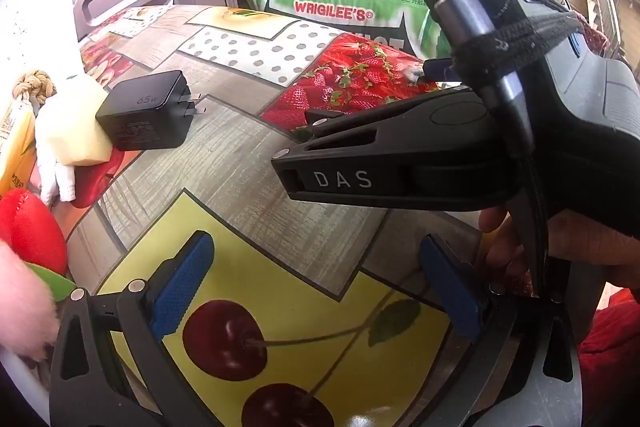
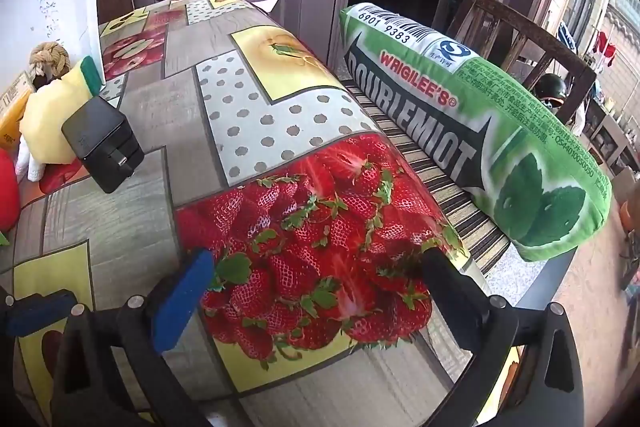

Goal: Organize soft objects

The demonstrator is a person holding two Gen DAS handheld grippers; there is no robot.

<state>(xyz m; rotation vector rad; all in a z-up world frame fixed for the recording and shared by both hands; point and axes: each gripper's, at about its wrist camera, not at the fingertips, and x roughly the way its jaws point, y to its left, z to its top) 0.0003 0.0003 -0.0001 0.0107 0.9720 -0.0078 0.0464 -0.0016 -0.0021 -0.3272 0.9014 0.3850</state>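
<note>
A green gum-pack pillow (image 2: 480,131) lies on a striped bench beside the table's right edge; it also shows in the left wrist view (image 1: 344,7). At the table's left are a pale yellow sponge (image 1: 74,123), a white plush (image 1: 56,179), a red plush (image 1: 28,231) and something pink and fuzzy (image 1: 20,307). My left gripper (image 1: 316,287) is open and empty over the cherry print. My right gripper (image 2: 316,287) is open and empty over the strawberry print; its black body shows in the left wrist view (image 1: 400,163).
A black 65W charger (image 1: 146,113) lies by the sponge, also in the right wrist view (image 2: 102,151). A yellow carton (image 1: 14,143) and a rope knot (image 1: 34,85) sit at the far left. The fruit-print tablecloth (image 2: 132,211) covers the table. A wooden chair (image 2: 532,55) stands behind the pillow.
</note>
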